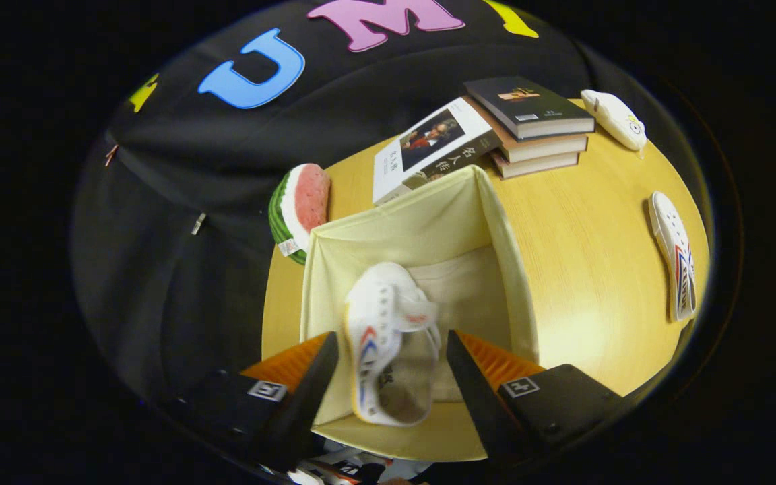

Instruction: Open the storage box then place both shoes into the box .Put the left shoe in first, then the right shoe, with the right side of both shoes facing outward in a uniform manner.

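Right now the first white canvas shoe [388, 343] sits inside the open pale-yellow fabric storage box [496, 222], lying between the gripper [391, 377] fingers with its toe pointing into the box and its open collar nearest the camera. The fingers stand wide apart, one on each side of the shoe; the left one comes close to the shoe's side, but whether either finger actually touches it cannot be told, and the gap looks too broad for a squeeze, so my reading is that the tongs are released rather than clenched on anything. The step in hand appears to be the setting down of the left shoe. To do it well, I would make sure the shoe rests flat on the box floor and to one side, leaving room alongside for its partner, and check that its right side faces outward before the fingers back straight up and out without catching the soft box wall or the shoe's collar. The second shoe [676, 266] lies well apart on the wooden table [583, 269], to the right of the box, and waits its turn. Beyond the box lie a stack of books [536, 128], a watermelon-slice toy [300, 209] and a small white plush toy [616, 118].
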